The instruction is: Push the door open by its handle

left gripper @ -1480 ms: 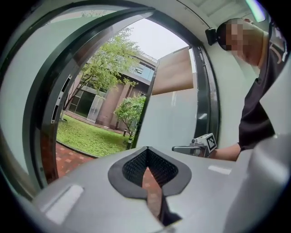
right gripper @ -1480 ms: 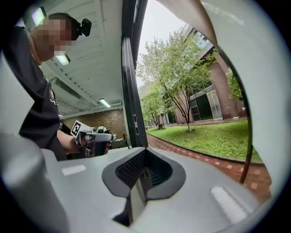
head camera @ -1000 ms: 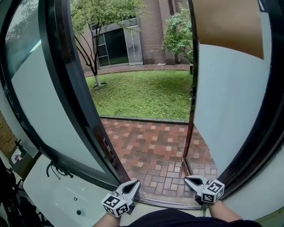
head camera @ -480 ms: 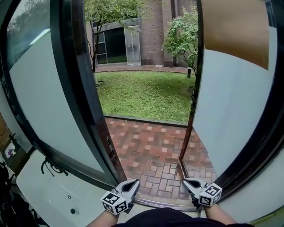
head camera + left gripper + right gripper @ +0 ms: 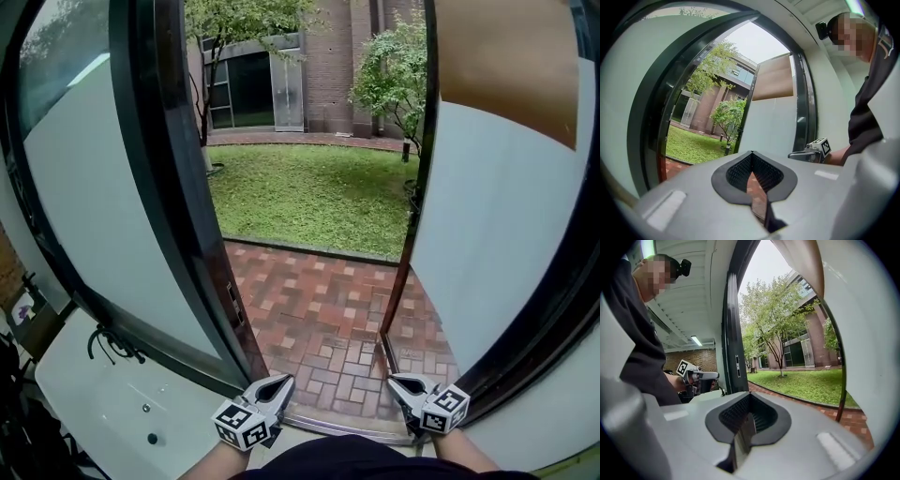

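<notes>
The left door leaf [image 5: 141, 187], dark-framed with frosted glass, stands swung open, and its latch plate [image 5: 231, 298] shows on the edge. A second frosted leaf [image 5: 487, 216] stands open at the right. Between them lie red brick paving [image 5: 328, 319] and a lawn. My left gripper [image 5: 277, 382] and right gripper [image 5: 398, 382] hang low at the threshold, both shut, empty and touching nothing. In the left gripper view the shut jaws [image 5: 752, 180] point out the doorway, with the right gripper [image 5: 808, 152] alongside. In the right gripper view the jaws [image 5: 745, 423] are also shut, with the left gripper [image 5: 701, 376] beside them.
A metal threshold strip [image 5: 328, 427] runs across the opening just ahead of the grippers. A small black fitting [image 5: 111, 342] sits on a white surface at the lower left. Trees and a brick building [image 5: 328, 66] stand beyond the lawn.
The doorway has shifted slightly right in the head view and the left leaf's edge looks more upright. Both grippers stay low, shut and almost still.
</notes>
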